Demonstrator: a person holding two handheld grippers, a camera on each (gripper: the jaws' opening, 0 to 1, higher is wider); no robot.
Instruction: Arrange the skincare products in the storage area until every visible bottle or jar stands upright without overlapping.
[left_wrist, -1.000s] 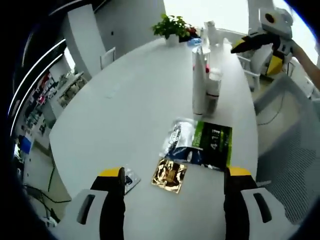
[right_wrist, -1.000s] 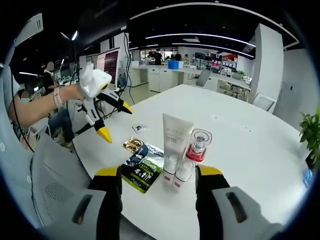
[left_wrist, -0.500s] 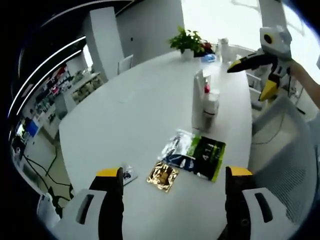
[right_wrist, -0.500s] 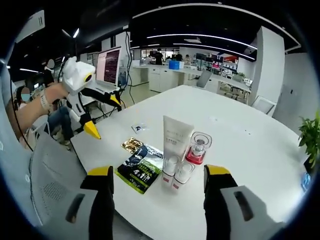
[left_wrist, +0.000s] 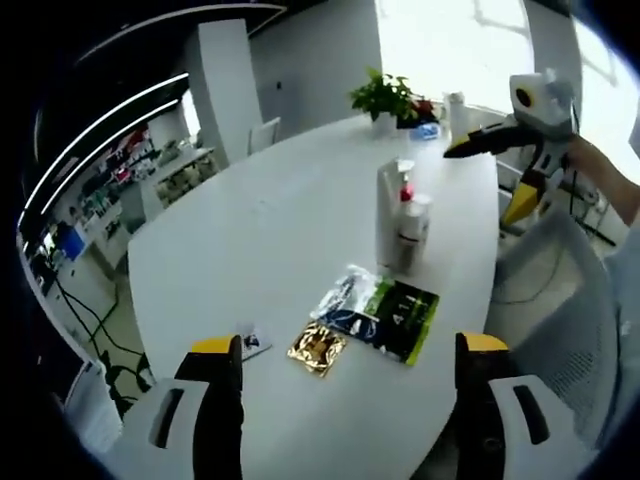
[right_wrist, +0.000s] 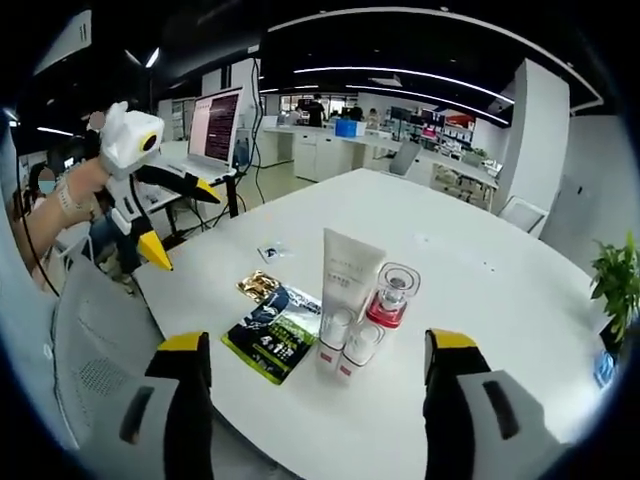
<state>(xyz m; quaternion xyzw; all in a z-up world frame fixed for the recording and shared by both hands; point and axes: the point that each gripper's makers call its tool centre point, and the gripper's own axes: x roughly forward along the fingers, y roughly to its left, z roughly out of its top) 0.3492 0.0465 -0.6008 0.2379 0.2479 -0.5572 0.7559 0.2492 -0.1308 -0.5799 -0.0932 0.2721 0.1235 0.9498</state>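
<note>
On the white oval table (left_wrist: 270, 220) a white tube (right_wrist: 345, 282) stands upright. Beside it stands a clear bottle with a red base (right_wrist: 390, 295), and two small white bottles (right_wrist: 350, 345) stand in front. The same cluster (left_wrist: 398, 215) appears in the left gripper view. Flat sachets lie near them: a dark green one (right_wrist: 272, 338), a gold one (right_wrist: 258, 286) and a small one (right_wrist: 270, 251). My left gripper (left_wrist: 340, 375) is open above the table's near edge. My right gripper (right_wrist: 315, 375) is open too, short of the bottles. Each gripper also shows in the other's view, held off the table: left gripper (right_wrist: 170, 215), right gripper (left_wrist: 500, 170).
A potted plant (left_wrist: 385, 97) and a few small items stand at the table's far end. A grey mesh chair (right_wrist: 85, 340) is at the table edge by the sachets. Desks and a monitor (right_wrist: 215, 125) fill the office behind.
Both cameras have pulled back from the table, so the products look smaller. Both grippers' jaws have spread slightly wider. The products have not moved.
</note>
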